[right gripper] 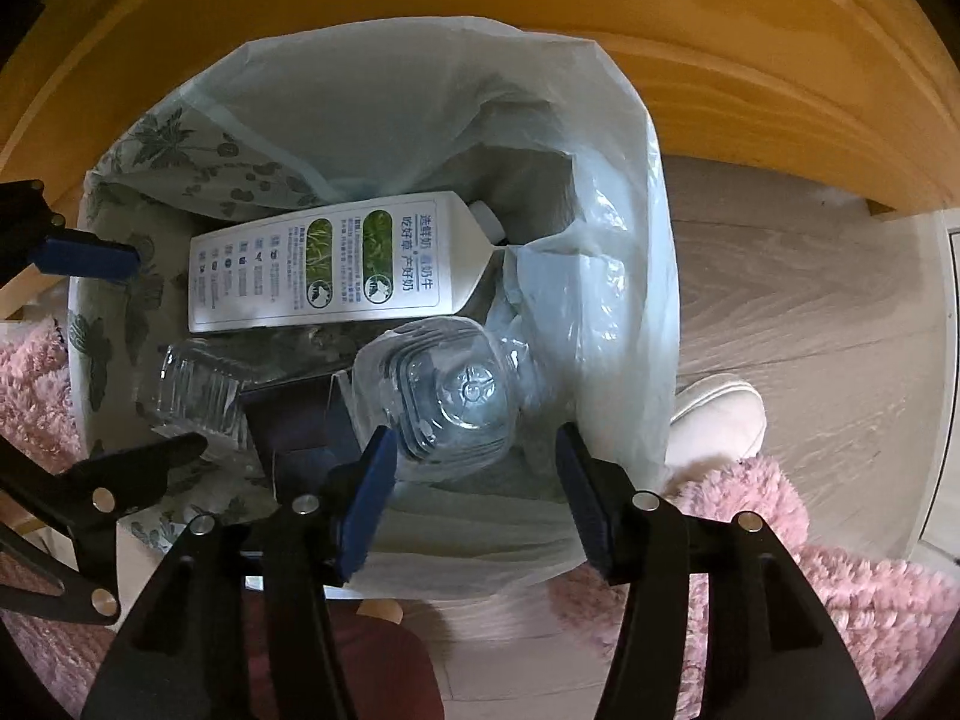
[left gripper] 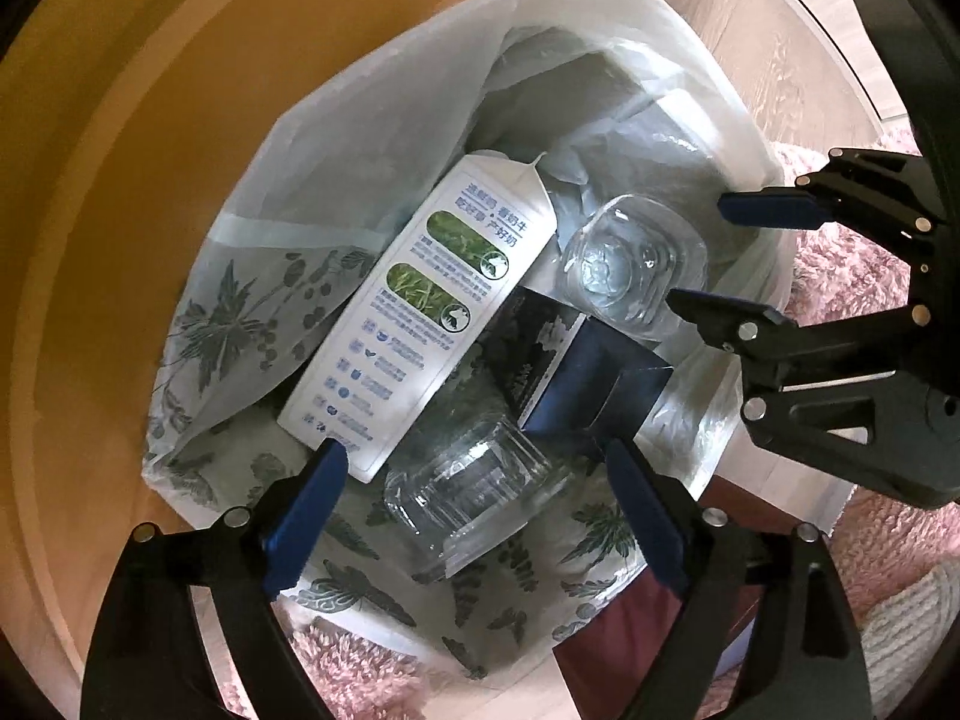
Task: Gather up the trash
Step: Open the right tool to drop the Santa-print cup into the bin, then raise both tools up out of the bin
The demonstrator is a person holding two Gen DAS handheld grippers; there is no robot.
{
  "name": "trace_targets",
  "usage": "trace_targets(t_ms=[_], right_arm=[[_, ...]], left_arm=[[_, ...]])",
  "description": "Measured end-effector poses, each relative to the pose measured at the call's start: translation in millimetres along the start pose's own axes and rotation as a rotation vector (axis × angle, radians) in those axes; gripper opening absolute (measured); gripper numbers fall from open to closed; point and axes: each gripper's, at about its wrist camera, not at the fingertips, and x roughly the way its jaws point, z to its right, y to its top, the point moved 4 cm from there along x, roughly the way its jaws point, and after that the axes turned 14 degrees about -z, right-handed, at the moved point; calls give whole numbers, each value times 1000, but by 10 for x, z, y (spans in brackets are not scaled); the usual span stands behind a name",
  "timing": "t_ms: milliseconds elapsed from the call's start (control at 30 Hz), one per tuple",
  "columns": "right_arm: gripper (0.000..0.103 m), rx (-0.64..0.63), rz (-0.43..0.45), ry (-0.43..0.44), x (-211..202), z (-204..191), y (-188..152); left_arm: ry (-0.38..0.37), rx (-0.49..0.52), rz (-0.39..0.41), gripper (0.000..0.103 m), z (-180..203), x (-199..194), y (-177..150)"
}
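A trash bin lined with a white bag holds a white milk carton, a dark blue box and two clear plastic bottles. One bottle lies just ahead of my right gripper, which is open and empty above the bin. My left gripper is open and empty above the other bottle. Each gripper shows in the other's view: the right one, the left one.
The bin has a leaf pattern and stands on a pink fluffy rug. A yellow wooden furniture edge curves behind it. Pale wood floor and a white slipper lie to the right.
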Motion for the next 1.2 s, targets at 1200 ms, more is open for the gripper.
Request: trace_targets(t_ms=[1200], right_arm=[[95,-60,355,-34,-785,-98,-376]], left_arm=[[34,-330,255,95,-107,-556,-742]])
